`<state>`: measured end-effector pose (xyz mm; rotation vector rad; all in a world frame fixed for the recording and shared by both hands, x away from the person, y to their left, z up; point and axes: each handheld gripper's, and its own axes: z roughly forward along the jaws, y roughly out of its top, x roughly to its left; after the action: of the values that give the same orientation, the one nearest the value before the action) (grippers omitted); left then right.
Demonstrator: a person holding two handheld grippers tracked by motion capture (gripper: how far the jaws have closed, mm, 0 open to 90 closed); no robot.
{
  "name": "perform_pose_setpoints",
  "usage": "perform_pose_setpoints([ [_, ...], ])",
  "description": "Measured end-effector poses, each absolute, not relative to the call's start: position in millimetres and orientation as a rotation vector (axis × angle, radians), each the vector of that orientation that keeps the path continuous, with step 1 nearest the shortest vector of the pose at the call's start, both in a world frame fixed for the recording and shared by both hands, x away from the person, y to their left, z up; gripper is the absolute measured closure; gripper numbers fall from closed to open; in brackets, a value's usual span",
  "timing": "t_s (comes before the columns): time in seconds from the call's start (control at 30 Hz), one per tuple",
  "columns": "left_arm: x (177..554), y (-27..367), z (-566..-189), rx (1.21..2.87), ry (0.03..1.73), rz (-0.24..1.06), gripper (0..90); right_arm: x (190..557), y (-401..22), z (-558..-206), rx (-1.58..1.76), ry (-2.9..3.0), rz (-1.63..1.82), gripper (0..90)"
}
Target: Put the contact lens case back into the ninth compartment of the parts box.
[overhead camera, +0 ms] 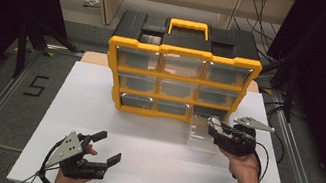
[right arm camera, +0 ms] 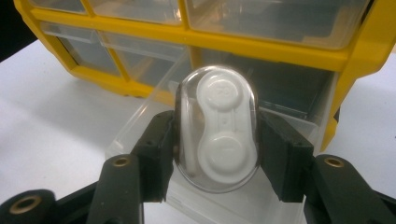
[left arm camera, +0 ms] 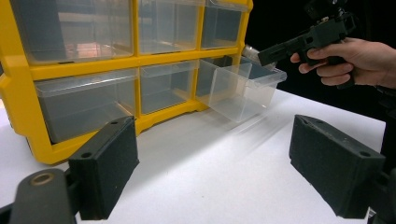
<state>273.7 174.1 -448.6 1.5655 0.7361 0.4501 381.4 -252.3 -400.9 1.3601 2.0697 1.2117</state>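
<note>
1. We note the yellow drawer organizer (overhead camera: 181, 74) standing on the white desk (overhead camera: 148, 165), its clear drawers apparently empty.
2. Its bottom-right clear drawer (overhead camera: 201, 134) is pulled out onto the desk, nothing visible inside.
3. Right claw (right arm camera: 215, 140) grips a clear oval case (right arm camera: 215, 128) holding a white contact lens case (right arm camera: 222, 133), just above the pulled-out drawer; pads press both sides.
4. Left claw (overhead camera: 103, 147) rests low over the near-left desk, jaws wide apart, holding nothing, well apart from the organizer.
</note>
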Motion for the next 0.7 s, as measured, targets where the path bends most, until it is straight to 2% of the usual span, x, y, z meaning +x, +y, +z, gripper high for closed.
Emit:
perform_pose_setpoints([
  [0.1, 273.8, 174.3, -448.6, 1.564, 0.737, 0.449, 15.1, 381.1, -254.4, -397.6, 1.366, 2.046, 1.228, 40.9],
  [0.7, 273.9, 174.0, -448.6, 1.568, 0.738, 0.445, 15.1, 367.9, -239.7, -378.7, 1.246, 2.084, 1.313, 34.1],
])
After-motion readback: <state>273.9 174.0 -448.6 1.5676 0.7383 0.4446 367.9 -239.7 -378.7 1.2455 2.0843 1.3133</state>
